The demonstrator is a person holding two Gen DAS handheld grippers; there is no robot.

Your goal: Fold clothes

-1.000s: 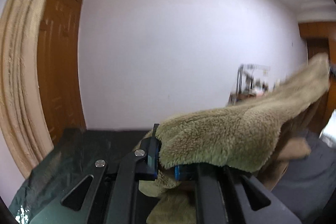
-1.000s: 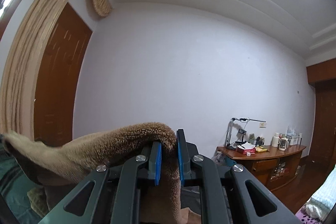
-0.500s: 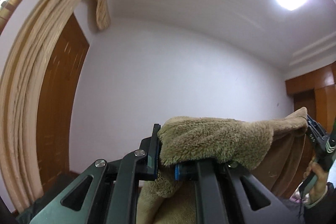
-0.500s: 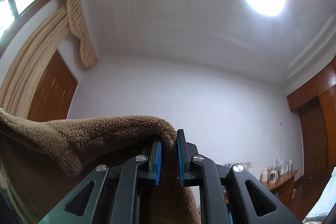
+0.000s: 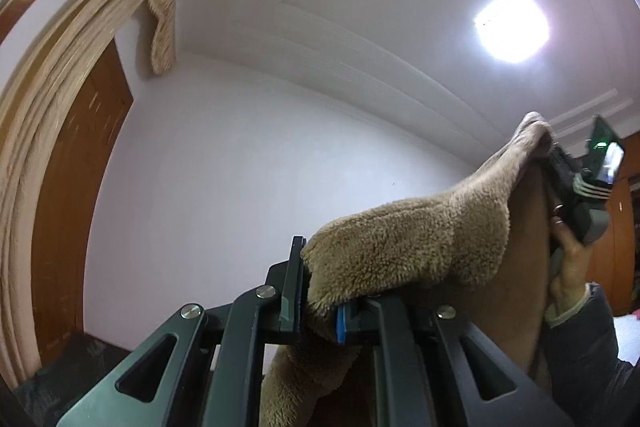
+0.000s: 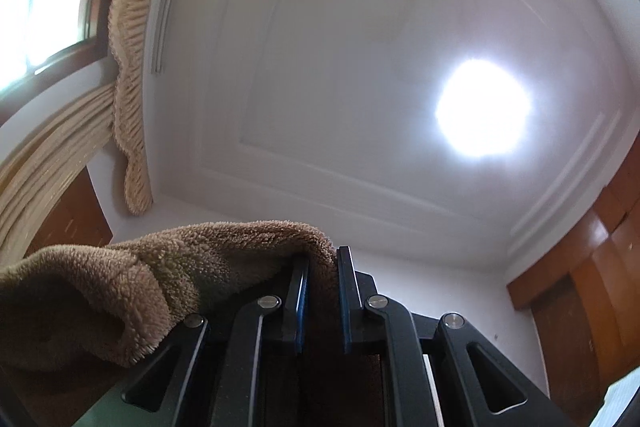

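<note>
While both cameras tilt up toward a white ceiling (image 6: 360, 67), a tan fleece garment (image 5: 408, 247) hangs stretched between two hand-held tools. The left tool (image 5: 318, 291) is clamped on one thick, folded edge of the fleece, its blue-lined fingers (image 5: 341, 319) pressed into the pile; its jaws are easing open slightly at this moment, with the cloth between them and the pads touching it. From there the garment climbs to the right, where the right tool (image 5: 550, 157) pinches its far corner high in the air, gripped by a person's hand (image 5: 568, 263) in a dark sleeve (image 5: 588, 343). Seen from its own camera, the right tool (image 6: 322, 291) is closed tight on a narrow fold of the same fleece, which rolls over its left finger (image 6: 298, 299) and droops away to the lower left in a thick cuff-like roll. More fabric hangs down below both tools, out of sight at the frame edge. A bright ceiling light (image 6: 482, 109) glares overhead; pleated beige curtains (image 5: 48, 131) and their ruffled valance (image 6: 130, 75) frame a window (image 6: 36, 11) on the left, beside brown wooden panelling (image 5: 76, 219). No container shows in either view.
</note>
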